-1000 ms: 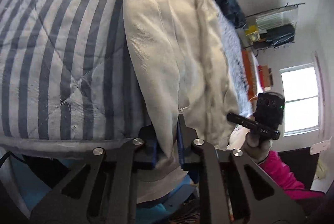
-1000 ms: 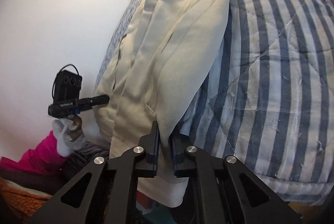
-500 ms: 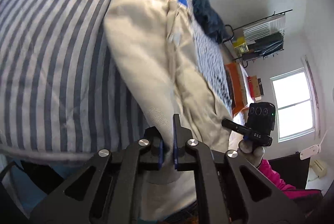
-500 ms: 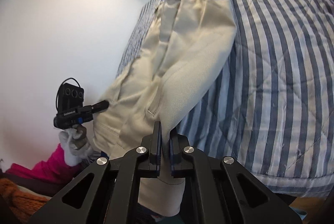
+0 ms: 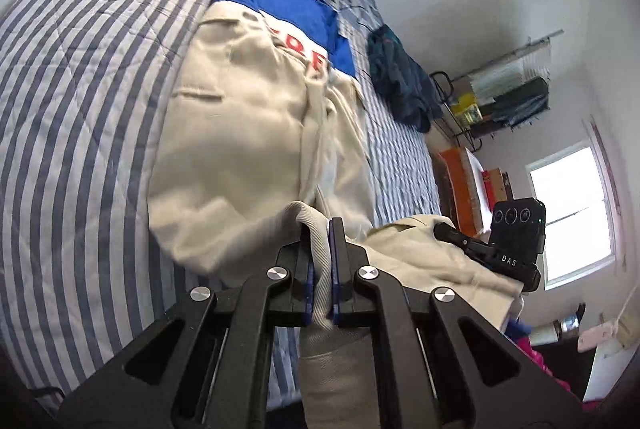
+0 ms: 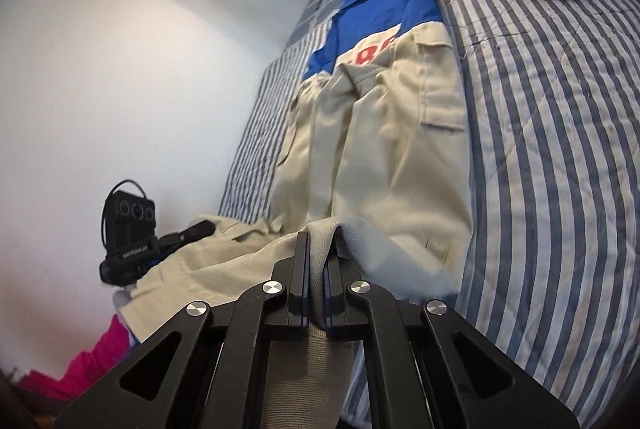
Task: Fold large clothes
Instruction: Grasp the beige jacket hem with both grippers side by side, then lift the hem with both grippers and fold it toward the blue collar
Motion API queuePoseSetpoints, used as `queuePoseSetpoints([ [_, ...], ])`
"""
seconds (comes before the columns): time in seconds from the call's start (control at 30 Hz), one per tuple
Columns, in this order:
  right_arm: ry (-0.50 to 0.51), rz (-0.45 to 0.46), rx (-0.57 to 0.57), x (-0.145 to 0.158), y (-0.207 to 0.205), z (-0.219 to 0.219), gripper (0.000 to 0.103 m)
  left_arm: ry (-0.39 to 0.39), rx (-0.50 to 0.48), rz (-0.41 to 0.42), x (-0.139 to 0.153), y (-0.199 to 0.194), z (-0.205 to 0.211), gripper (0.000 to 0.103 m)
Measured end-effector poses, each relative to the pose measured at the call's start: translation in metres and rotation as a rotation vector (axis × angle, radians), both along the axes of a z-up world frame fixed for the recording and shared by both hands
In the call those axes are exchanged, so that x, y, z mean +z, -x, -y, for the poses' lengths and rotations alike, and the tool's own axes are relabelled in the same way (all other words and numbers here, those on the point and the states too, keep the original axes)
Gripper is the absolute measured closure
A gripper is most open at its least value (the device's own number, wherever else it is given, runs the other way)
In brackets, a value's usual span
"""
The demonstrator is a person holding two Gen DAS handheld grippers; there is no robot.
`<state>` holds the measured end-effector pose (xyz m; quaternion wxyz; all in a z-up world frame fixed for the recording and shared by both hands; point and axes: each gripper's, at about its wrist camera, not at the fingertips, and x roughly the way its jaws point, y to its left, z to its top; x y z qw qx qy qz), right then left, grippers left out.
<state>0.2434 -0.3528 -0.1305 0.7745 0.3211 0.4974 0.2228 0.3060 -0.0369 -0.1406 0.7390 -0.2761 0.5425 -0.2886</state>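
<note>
Beige cotton jacket (image 5: 240, 133) lies lengthwise on the striped quilt (image 5: 80, 109), blue yoke at the far end. Left wrist view: left gripper (image 5: 320, 269) has its jaws pinched tight on the lifted hem; the other gripper (image 5: 516, 245) shows to the right. Right wrist view: right gripper (image 6: 318, 273) likewise clamps the hem, jacket (image 6: 400, 149) draped ahead. Judgement: carry both corners forward level and evenly paced, hem taut between them, landing square near the yoke.
</note>
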Motion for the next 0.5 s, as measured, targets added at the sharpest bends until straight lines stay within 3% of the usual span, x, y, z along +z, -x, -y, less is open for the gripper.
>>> queuePoseSetpoints([
  [0.37,0.016,-0.139,-0.078,-0.050,-0.062,0.007,0.099,-0.048,0.055,-0.075,-0.042,-0.053,0.004,0.100],
  [0.5,-0.041,-0.194,-0.103,-0.069,-0.073,0.014,0.095,-0.055,0.064,-0.112,-0.059,-0.068,0.006,0.100],
])
